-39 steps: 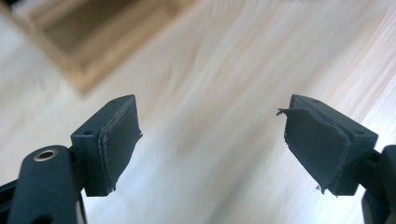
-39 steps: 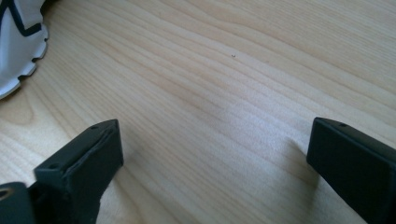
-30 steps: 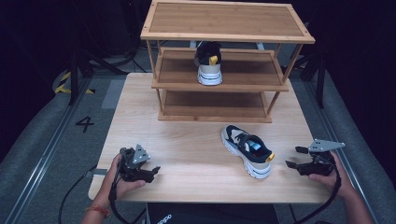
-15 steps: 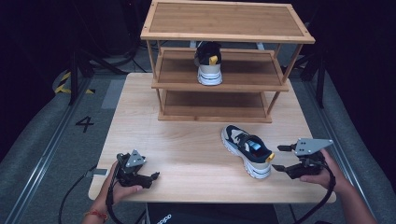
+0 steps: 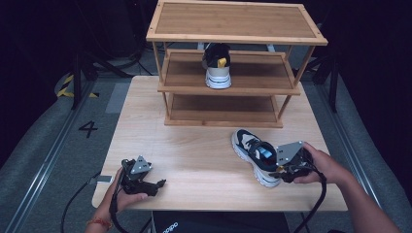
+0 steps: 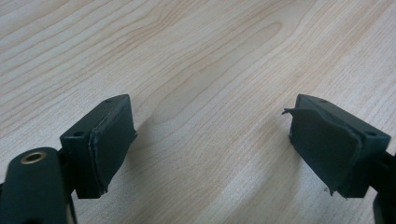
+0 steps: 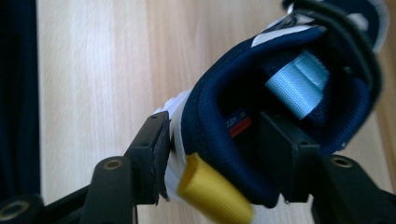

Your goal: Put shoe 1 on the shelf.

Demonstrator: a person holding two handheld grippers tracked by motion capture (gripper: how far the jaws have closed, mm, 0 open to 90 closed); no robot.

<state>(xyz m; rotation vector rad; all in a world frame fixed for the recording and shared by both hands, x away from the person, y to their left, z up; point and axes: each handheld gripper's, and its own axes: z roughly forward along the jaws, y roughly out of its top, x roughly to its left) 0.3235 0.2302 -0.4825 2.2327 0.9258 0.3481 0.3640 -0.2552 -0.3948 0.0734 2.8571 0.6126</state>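
High view: the navy-and-white sneaker with white sole lies on the pale wooden worktop, toe toward the three-tier bamboo shoe rack, where a matching sneaker with a yellow heel tab stands on the middle shelf. The right tongs are at the lying shoe's heel end, hand behind them; the left tongs rest near the front left edge of the worktop, well apart from the shoe. Left gripper view: left tongs stand wide apart with nothing between them, bare wood below. Right gripper view: right tongs have just been closing on the heel collar of the shoe, one jaw outside against the white heel wall beside the yellow pull tab, the other inside the opening under the light blue tongue loop; pads look pressed on the collar, so clamped on it. Step in hand looks like securing the heel grip before lifting the shoe toward the rack. To do it well: seat the jaws deep on the padded collar, not just the tab, squeeze firm since the collar is soft and can slip, lift level so the toe doesn't drag, and keep the left tongs clear.
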